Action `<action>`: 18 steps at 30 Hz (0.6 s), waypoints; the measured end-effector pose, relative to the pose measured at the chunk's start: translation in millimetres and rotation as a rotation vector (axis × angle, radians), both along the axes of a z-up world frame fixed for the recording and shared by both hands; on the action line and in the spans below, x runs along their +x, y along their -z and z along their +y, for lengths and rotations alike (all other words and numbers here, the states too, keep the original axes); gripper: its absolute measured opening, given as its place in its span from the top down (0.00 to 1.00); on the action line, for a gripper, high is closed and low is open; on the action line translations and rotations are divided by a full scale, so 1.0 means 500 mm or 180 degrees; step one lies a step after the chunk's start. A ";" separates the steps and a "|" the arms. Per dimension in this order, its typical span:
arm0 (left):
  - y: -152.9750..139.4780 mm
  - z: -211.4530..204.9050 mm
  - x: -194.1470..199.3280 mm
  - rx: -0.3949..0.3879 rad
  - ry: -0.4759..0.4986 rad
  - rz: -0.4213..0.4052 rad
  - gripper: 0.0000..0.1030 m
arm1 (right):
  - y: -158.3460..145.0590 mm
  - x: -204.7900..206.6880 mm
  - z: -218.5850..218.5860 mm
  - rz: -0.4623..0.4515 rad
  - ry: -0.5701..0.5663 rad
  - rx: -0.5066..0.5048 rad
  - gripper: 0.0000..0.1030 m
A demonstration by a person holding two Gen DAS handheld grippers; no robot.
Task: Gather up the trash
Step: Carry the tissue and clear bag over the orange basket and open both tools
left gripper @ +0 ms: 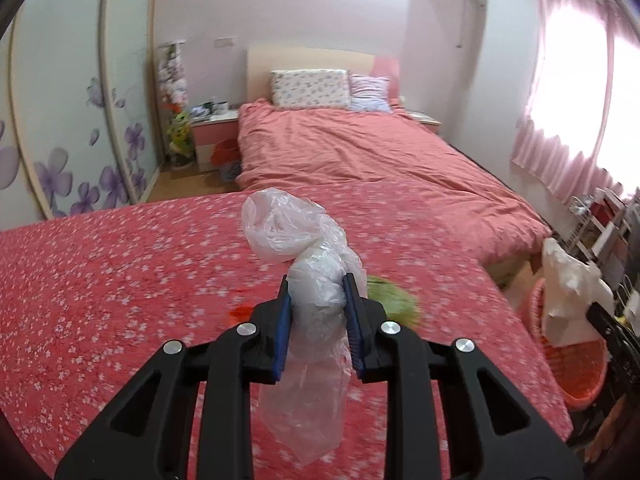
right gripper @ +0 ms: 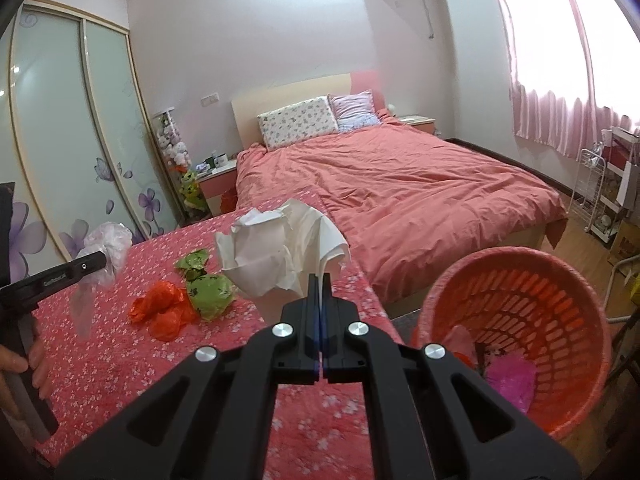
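My left gripper (left gripper: 316, 294) is shut on a crumpled clear plastic bag (left gripper: 298, 236) and holds it above the red flowered table (left gripper: 120, 280); the bag also shows in the right wrist view (right gripper: 106, 248). My right gripper (right gripper: 320, 280) is shut on a crumpled white paper (right gripper: 276, 248), held above the table's right edge. A green bag (right gripper: 208, 288) and an orange bag (right gripper: 160, 312) lie on the table (right gripper: 100, 360). An orange trash basket (right gripper: 516, 332) stands on the floor to the right, with pink trash inside.
A bed with a pink cover (right gripper: 400, 184) lies behind the table. A wardrobe with flower doors (right gripper: 80, 140) is on the left. A white rack (right gripper: 600, 192) and pink curtains (right gripper: 560, 80) are on the right.
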State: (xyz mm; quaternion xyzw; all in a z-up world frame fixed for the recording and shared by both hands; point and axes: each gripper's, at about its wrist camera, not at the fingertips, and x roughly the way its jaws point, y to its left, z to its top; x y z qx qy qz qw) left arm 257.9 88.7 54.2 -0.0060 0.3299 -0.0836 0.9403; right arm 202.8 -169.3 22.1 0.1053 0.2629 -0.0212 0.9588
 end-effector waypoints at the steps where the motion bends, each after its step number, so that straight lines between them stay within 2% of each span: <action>1: -0.004 -0.014 -0.007 -0.0008 0.0052 -0.0013 0.76 | -0.003 -0.007 -0.007 -0.0015 0.0023 -0.0011 0.98; 9: -0.009 -0.106 -0.048 -0.0065 0.0402 -0.0052 0.76 | -0.016 -0.055 -0.064 -0.0087 0.0220 -0.0065 0.98; 18: 0.007 -0.203 -0.072 -0.0127 0.0715 -0.0013 0.76 | -0.004 -0.091 -0.139 -0.0094 0.0454 -0.0050 0.98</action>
